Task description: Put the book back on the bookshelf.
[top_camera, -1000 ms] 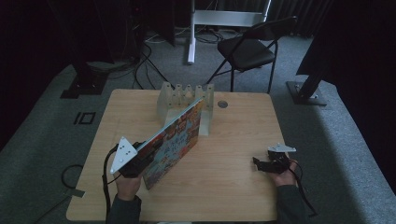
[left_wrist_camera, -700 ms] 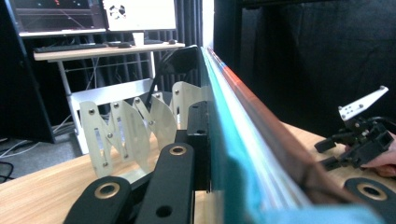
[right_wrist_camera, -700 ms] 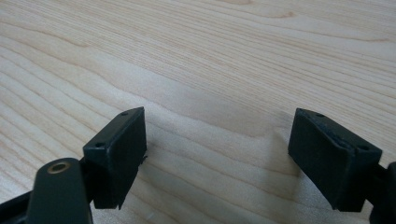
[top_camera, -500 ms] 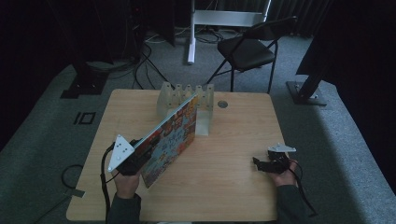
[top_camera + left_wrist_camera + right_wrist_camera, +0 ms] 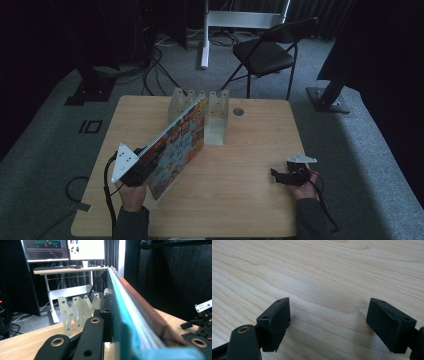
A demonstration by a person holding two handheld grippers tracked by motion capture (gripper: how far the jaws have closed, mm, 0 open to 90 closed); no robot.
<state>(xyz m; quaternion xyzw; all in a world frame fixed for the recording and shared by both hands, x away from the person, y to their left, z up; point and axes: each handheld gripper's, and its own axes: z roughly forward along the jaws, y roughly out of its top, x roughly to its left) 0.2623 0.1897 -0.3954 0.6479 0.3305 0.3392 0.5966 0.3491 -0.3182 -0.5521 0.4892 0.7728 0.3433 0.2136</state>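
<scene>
A thin picture book (image 5: 175, 145) with a colourful cover is held on edge, slanting from the front left toward the back. My left gripper (image 5: 142, 167) is shut on its near end. Its far corner reaches in among the upright dividers of a white slotted rack (image 5: 216, 120) at the back middle of the table. In the left gripper view the book (image 5: 135, 315) runs away edge-on, a black finger (image 5: 106, 315) lies flat against its side, and the rack (image 5: 75, 312) stands to the left. My right gripper (image 5: 277, 175) rests at the right front, open (image 5: 329, 322) over bare wood.
The wooden table (image 5: 240, 200) has a round cable grommet (image 5: 238, 111) behind the rack. A black folding chair (image 5: 265, 52) and a white stand leg (image 5: 205, 35) are beyond the far edge. Cables lie on the grey carpet at the left.
The book's far end has swung a little left and back, further in among the rack's dividers. The right gripper has kept still.
</scene>
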